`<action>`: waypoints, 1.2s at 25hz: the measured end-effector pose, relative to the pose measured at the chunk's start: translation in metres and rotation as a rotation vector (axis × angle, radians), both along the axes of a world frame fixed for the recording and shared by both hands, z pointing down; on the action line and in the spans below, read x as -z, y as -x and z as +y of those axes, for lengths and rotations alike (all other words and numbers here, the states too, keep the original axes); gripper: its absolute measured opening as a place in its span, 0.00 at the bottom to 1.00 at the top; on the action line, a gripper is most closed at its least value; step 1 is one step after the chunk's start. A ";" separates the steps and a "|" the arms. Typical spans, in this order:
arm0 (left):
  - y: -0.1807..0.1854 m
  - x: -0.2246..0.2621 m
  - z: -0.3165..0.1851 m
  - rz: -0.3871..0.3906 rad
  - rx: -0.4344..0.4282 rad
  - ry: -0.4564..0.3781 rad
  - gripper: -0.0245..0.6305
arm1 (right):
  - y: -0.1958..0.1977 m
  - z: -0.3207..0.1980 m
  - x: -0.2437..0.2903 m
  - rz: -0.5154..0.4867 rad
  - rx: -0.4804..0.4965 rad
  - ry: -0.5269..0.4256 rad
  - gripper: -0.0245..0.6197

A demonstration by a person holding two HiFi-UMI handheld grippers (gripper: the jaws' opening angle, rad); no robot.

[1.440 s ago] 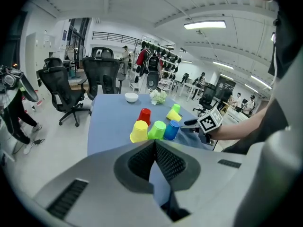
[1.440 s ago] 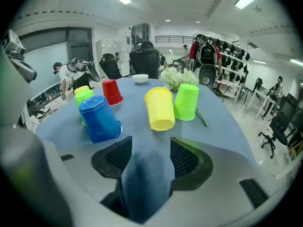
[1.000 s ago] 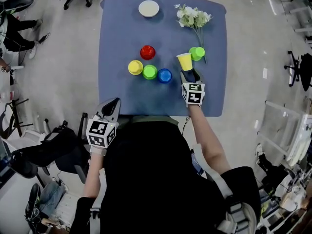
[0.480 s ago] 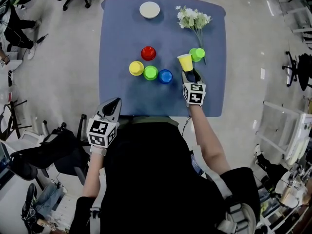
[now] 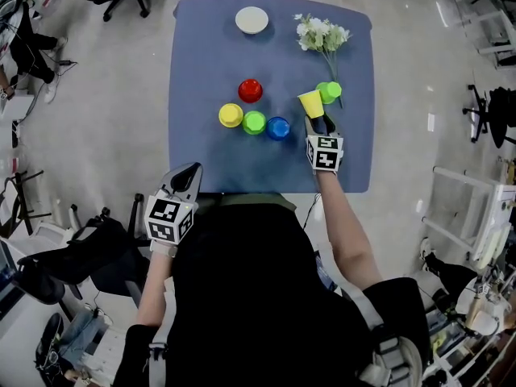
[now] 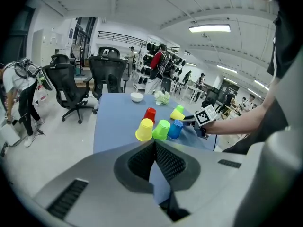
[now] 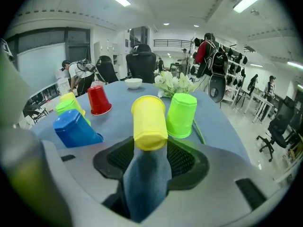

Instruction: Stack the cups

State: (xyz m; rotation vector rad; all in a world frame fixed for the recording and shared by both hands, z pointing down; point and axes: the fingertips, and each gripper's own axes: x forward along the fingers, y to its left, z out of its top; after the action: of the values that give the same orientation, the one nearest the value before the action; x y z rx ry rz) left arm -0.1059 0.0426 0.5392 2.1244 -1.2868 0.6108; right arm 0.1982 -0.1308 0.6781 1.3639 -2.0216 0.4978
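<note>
Three-cup row (image 5: 254, 122) mid table (image 5: 193, 160); fourth cup (image 5: 250, 90) behind; near cup (image 5: 310, 103), far cup (image 5: 328, 92) right; flowers (image 5: 322, 35), bowl (image 5: 251, 20) beyond.

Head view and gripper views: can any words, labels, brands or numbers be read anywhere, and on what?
No readable text in any view.
Left cube, right cube: black-and-white square patterns, not letters.
Cups: plain, no print.
Room behind: anything there is too small or blurred to read.

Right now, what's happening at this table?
A person works two handheld grippers. The right gripper holds a yellow plastic cup between its jaws, which have just been closing, beside an upside-down green plastic cup. The left gripper hangs shut and empty at the near edge of the blue table. Four more cups wait unstacked.
</note>
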 end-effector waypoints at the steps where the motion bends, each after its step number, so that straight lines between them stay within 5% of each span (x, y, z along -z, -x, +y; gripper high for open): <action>1: 0.002 0.000 -0.001 0.005 -0.001 -0.002 0.05 | 0.001 0.001 0.006 -0.001 0.003 -0.008 0.39; 9: 0.004 0.001 -0.013 0.056 -0.066 -0.022 0.05 | 0.023 0.019 0.065 0.006 0.052 -0.050 0.39; 16: 0.000 0.006 -0.024 0.098 -0.147 -0.047 0.05 | 0.063 0.047 0.111 0.053 0.195 0.049 0.39; 30: -0.014 0.011 -0.039 0.108 -0.302 -0.105 0.05 | 0.107 0.086 0.125 0.333 0.411 0.202 0.39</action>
State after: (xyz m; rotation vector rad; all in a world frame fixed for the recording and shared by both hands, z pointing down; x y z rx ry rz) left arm -0.0923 0.0038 0.5277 2.4268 -0.9670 0.5514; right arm 0.0911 -0.0445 0.5529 0.8177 -1.8482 0.2589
